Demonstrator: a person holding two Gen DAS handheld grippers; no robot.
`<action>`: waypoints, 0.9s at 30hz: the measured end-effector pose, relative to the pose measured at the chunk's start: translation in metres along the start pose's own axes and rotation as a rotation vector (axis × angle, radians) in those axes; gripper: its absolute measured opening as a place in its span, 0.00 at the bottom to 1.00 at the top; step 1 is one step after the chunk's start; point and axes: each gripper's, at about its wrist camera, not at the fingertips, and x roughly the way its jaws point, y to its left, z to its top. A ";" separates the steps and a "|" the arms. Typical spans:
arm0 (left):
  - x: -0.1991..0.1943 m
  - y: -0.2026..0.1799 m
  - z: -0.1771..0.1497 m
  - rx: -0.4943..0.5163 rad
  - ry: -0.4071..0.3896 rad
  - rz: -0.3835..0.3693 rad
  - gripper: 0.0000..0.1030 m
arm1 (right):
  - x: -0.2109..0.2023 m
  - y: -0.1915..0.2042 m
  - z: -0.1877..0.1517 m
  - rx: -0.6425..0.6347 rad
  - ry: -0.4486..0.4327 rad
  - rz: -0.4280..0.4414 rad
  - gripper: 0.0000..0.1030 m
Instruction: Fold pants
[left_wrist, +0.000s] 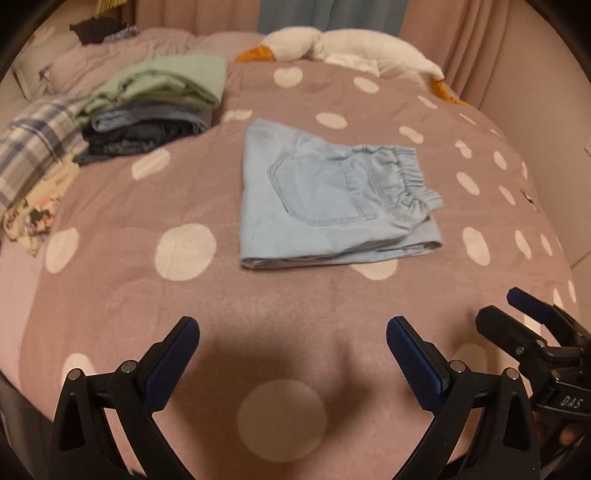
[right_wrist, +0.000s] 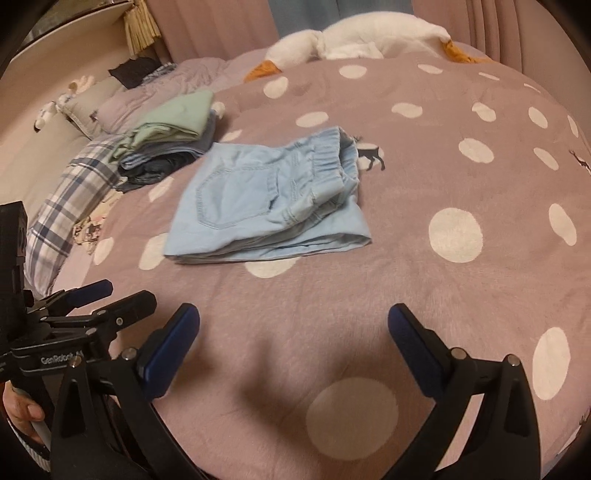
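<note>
Light blue denim pants (left_wrist: 325, 195) lie folded into a compact rectangle on the mauve polka-dot bedspread (left_wrist: 258, 317), back pocket up and elastic waistband to the right. They also show in the right wrist view (right_wrist: 266, 199). My left gripper (left_wrist: 293, 328) is open and empty, held back from the near edge of the pants. My right gripper (right_wrist: 293, 317) is open and empty too, also short of the pants. The right gripper shows at the left wrist view's right edge (left_wrist: 517, 314); the left gripper shows at the right wrist view's left edge (right_wrist: 110, 299).
A stack of folded clothes (left_wrist: 147, 110) with a green piece on top sits at the far left, beside a plaid cloth (left_wrist: 33, 147). A white plush goose (left_wrist: 332, 48) lies along the far edge in front of pink curtains. Pillows (right_wrist: 110, 99) lie at the back left.
</note>
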 end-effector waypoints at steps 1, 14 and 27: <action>-0.004 -0.001 -0.001 0.004 -0.009 0.003 0.98 | -0.004 0.002 -0.001 -0.003 -0.009 -0.001 0.99; -0.048 -0.017 -0.008 0.053 -0.113 0.069 0.98 | -0.060 0.021 0.003 -0.062 -0.127 0.010 1.00; -0.065 -0.020 -0.011 0.035 -0.148 0.060 0.98 | -0.082 0.033 0.002 -0.096 -0.177 0.018 1.00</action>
